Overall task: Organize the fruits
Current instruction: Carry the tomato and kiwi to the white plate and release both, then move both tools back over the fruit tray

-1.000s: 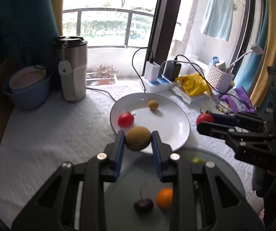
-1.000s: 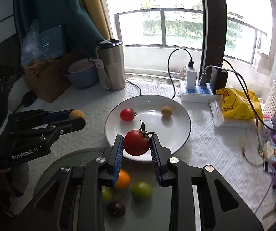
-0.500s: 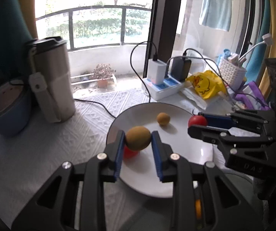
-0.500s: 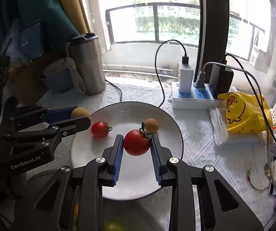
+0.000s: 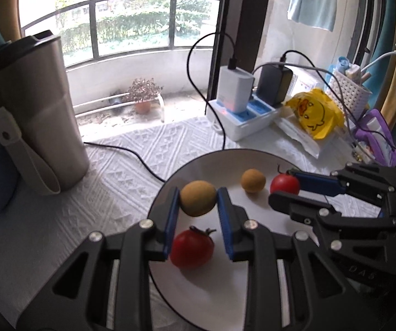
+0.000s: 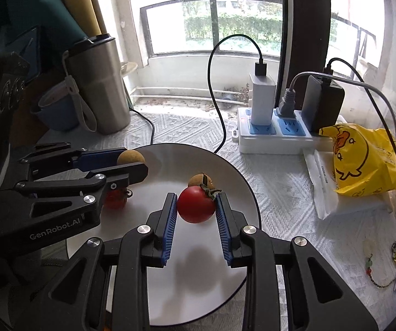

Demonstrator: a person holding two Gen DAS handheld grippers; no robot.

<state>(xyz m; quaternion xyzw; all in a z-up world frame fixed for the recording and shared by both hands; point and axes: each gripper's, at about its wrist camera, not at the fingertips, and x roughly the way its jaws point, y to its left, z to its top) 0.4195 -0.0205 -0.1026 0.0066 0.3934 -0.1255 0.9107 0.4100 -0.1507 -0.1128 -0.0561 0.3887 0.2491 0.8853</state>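
My left gripper is shut on a tan-brown round fruit, held just above the white plate. Below it on the plate lies a red tomato, and a small tan fruit lies farther back. My right gripper is shut on a red tomato with a green stem, also over the white plate. In the right wrist view the left gripper comes in from the left with its tan fruit. The plate's red tomato is partly hidden behind it.
A steel tumbler with a strap stands at the left on the white patterned cloth, with a black cable beside it. Behind the plate sit a power strip with chargers, a yellow duck bag and a white basket.
Both grippers have moved forward and down with their fruit, from over the dark grey tray to over the white plate. The tray has dropped out of view.
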